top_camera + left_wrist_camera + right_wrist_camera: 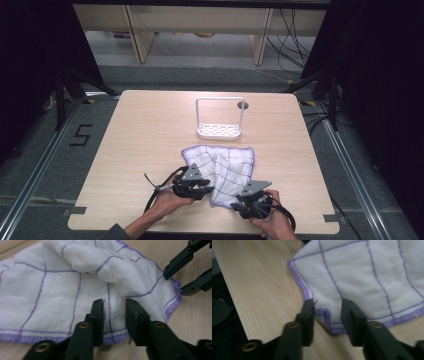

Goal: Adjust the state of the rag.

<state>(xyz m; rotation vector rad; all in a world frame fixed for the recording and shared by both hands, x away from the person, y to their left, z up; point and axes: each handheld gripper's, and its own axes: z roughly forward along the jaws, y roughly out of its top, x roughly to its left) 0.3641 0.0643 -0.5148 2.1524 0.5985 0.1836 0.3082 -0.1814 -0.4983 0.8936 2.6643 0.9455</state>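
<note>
A white cloth (pixel 220 167) with purple grid lines and a purple hem lies rumpled on the wooden table (pixel 145 135), near its front edge. My left gripper (pixel 208 189) sits at the cloth's near left edge. In the left gripper view its jaws stand apart astride the hem, a raised fold of cloth (pixel 62 285) between them, and the left gripper (pixel 114 302) is open. My right gripper (pixel 236 203) is at the cloth's near right corner. The right gripper (pixel 328 303) is open, with the curled corner of the cloth (pixel 367 277) between its jaws. The right gripper (pixel 174 282) also appears beyond the cloth's far edge.
A white wire rack (pixel 220 122) with a perforated base stands behind the cloth at the table's middle back, a small grey disc (pixel 243 105) beside it. The table's front edge (pixel 234 302) runs close behind the right gripper. Dark floor and cables surround the table.
</note>
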